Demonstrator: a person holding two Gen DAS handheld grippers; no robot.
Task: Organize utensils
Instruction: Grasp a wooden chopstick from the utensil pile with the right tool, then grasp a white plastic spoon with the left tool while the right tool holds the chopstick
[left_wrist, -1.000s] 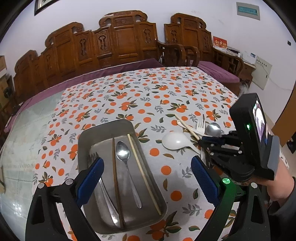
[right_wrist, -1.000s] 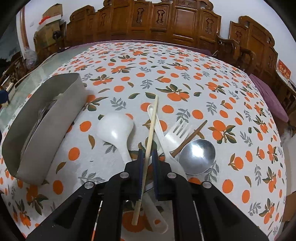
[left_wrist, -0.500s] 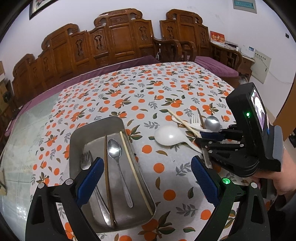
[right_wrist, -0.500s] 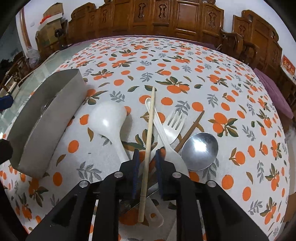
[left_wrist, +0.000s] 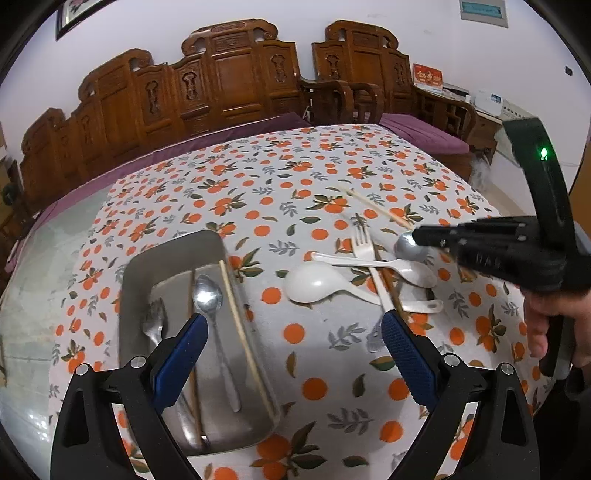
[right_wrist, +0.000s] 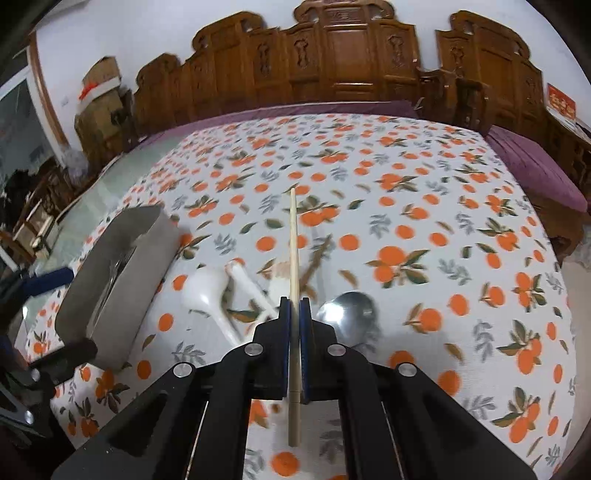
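I see the tablecloth (left_wrist: 207, 177), printed with oranges, filling the middle of both views, with a carved bench (left_wrist: 229, 74) along the top. In the left view the tray (left_wrist: 140, 273) sits lower left of centre, long side running toward me; inside it lie a fork (left_wrist: 153, 325), a dark chopstick (left_wrist: 192, 295), a steel spoon (left_wrist: 208, 295) and a pale chopstick (left_wrist: 240, 325), side by side. My left gripper (left_wrist: 291, 354) hangs over the tray's near end with its blue pads (left_wrist: 181, 354) wide apart and nothing between them. Right of centre a loose pile rests on the cloth: a white ladle (left_wrist: 314, 286), a white spoon (left_wrist: 406, 267), a white fork (left_wrist: 364, 243) and a steel ladle (left_wrist: 408, 245), crossing one another.

At the right edge my right gripper (left_wrist: 417, 233) comes in over the pile, a hand (left_wrist: 554, 325) below it. In the right view that gripper (right_wrist: 294, 306) is clamped tight on a bamboo chopstick (right_wrist: 293, 240), which sticks straight up the frame from the pads, its tip above the cloth and its butt behind the pads.
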